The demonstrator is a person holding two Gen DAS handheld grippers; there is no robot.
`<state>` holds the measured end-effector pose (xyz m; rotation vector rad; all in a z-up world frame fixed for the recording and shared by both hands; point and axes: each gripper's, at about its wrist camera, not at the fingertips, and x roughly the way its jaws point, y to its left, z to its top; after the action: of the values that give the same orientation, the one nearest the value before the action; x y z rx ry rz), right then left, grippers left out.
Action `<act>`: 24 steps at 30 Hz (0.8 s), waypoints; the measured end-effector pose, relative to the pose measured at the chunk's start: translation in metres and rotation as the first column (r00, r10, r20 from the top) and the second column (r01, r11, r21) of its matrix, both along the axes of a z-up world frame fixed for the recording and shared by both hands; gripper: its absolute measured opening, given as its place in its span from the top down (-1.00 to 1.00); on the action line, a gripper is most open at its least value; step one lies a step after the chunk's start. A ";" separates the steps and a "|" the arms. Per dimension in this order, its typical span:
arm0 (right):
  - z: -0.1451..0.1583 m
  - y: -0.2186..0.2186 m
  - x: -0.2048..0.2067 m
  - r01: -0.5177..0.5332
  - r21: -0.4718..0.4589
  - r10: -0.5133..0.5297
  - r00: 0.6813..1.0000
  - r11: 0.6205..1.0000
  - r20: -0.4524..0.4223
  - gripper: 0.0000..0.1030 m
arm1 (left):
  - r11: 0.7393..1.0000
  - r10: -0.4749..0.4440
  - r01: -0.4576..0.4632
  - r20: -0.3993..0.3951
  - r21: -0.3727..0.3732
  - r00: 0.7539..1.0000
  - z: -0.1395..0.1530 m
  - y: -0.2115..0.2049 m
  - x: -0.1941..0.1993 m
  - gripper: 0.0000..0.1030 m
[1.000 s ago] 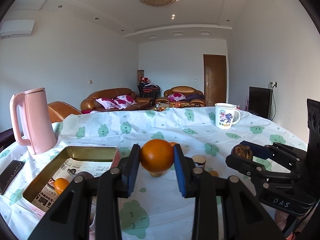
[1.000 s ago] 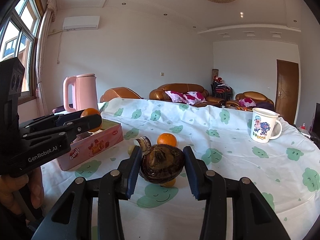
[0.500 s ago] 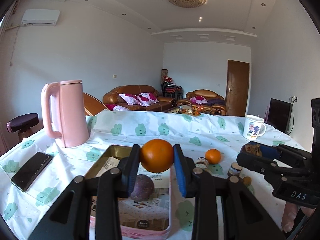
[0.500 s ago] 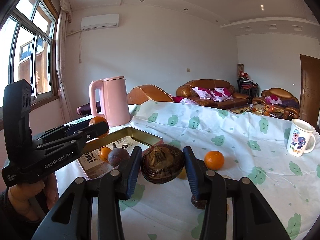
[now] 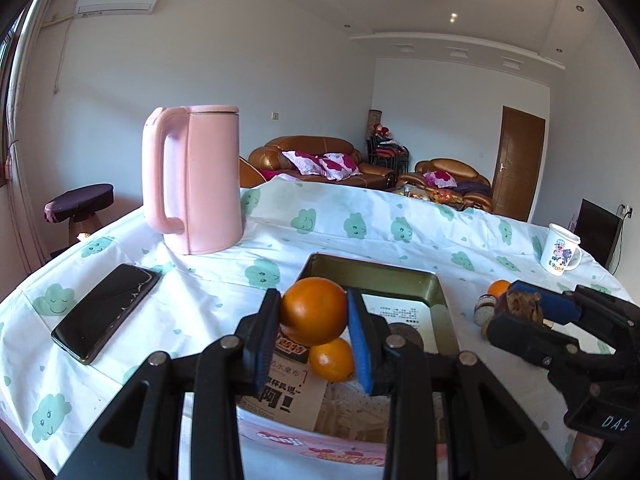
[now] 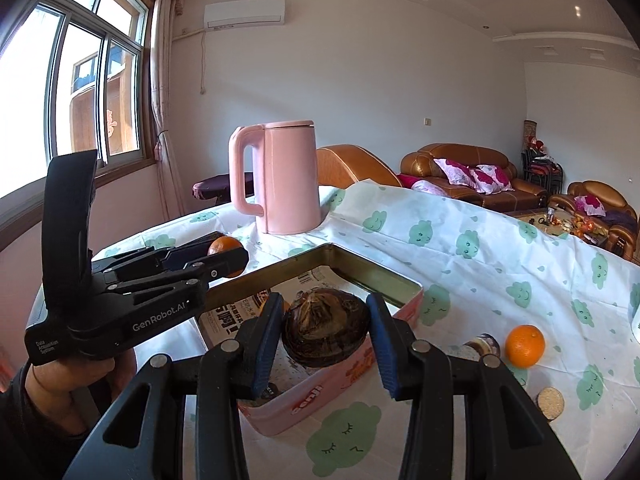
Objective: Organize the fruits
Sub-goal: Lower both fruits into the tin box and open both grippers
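An orange point(image 5: 313, 310) sits clamped between my left gripper's point(image 5: 313, 334) blue pads, held above the tin point(image 5: 434, 280), with a smaller orange point(image 5: 331, 359) just beyond and below my fingertips on the paper inside. My right gripper point(image 6: 325, 340) pinches a dark brown fruit point(image 6: 326, 332) over the tin's near edge. Right of those fingers, another orange point(image 6: 525, 346) lies on the tablecloth point(image 6: 460, 248). A pink kettle point(image 5: 196, 180) stands beyond, left.

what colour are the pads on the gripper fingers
Blue pads on black fingers, shown best in the left wrist view.
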<state>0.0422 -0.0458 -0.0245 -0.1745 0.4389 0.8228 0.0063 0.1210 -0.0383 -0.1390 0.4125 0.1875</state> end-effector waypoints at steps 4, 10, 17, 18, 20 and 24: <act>-0.010 0.017 0.000 -0.030 -0.027 0.029 0.999 0.999 -0.026 0.13 | 1.000 0.007 -0.007 -0.024 0.001 1.000 -0.004 0.005 0.002 0.33; -0.019 0.031 0.001 -0.049 -0.059 0.046 0.998 0.997 -0.053 0.13 | 1.000 0.014 -0.014 -0.059 -0.004 0.998 -0.011 0.012 0.004 0.33; -0.022 0.036 0.004 -0.059 -0.084 0.052 0.995 0.995 -0.084 0.13 | 1.000 0.006 -0.006 -0.084 -0.001 0.996 -0.017 0.012 0.005 0.33; -0.023 0.037 0.004 -0.063 -0.088 0.055 0.994 0.994 -0.090 0.13 | 1.000 0.005 -0.005 -0.091 0.000 0.996 -0.018 0.012 0.006 0.33; -0.024 0.038 0.005 -0.068 -0.098 0.058 0.993 0.993 -0.102 0.13 | 1.000 0.002 -0.002 -0.101 0.001 0.995 -0.020 0.011 0.007 0.33; -0.027 0.041 0.008 -0.076 -0.109 0.062 0.990 0.991 -0.126 0.13 | 1.000 0.000 0.000 -0.113 0.006 0.994 -0.024 0.011 0.009 0.33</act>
<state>0.0501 -0.0050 -0.0514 -0.2469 0.5984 0.8797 0.0149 0.1323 -0.0622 -0.1230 0.5242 0.1972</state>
